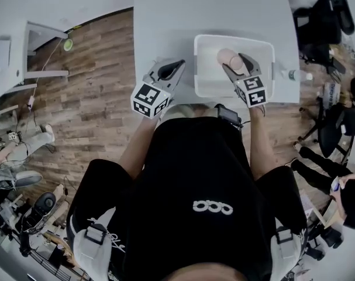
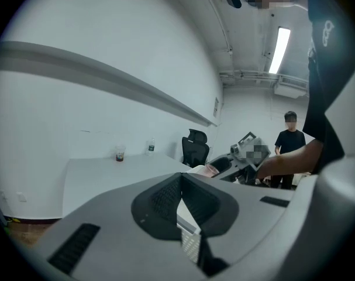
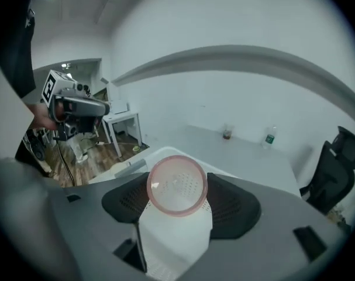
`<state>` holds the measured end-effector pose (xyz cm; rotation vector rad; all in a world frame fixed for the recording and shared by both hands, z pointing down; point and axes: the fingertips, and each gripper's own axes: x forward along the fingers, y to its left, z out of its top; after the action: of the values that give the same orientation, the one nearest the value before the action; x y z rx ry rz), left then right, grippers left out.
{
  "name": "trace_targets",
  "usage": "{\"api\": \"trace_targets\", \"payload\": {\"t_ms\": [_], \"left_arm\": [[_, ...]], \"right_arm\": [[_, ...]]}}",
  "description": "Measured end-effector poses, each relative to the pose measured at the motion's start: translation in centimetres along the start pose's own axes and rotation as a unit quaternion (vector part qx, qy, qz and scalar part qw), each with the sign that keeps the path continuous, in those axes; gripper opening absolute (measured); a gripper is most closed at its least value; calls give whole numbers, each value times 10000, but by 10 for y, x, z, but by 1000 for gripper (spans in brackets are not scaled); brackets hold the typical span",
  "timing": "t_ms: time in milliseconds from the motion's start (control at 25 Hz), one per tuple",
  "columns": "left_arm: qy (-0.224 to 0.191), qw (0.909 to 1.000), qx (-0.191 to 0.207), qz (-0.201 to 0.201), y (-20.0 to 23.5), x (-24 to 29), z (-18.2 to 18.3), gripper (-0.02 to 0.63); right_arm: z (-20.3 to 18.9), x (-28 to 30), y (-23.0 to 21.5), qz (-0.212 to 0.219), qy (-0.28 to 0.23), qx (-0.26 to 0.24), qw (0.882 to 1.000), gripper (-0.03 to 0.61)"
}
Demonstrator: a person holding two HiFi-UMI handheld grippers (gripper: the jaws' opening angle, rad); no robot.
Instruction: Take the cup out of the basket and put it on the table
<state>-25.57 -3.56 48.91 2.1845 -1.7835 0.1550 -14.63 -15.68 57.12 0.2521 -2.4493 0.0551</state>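
Your right gripper (image 1: 235,63) clamps the pink cup (image 3: 177,186) above the white basket (image 1: 200,86) on the table (image 1: 165,16); your left gripper (image 1: 178,66), jaws together and empty, hovers just left.

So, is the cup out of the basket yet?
Nearly. Done: the right gripper has clamped the pink cup and holds it up over the white basket. In hand: getting it clear of the basket. Left: setting it down on the table. The left gripper is shut and empty.
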Motion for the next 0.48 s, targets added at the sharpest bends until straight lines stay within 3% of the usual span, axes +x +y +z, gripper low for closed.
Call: {"api": "trace_targets", "payload": {"t_ms": [200,480], "left_arm": [[-117,9998,150,-78,-30,3,11,8],[-198,9994,192,-226,-104,11,10,8]], "right_arm": [[14,-73,-4,-403,-622,151,9971,293],[-14,-168,-6,-725,-1044,319,9914,293]]}}
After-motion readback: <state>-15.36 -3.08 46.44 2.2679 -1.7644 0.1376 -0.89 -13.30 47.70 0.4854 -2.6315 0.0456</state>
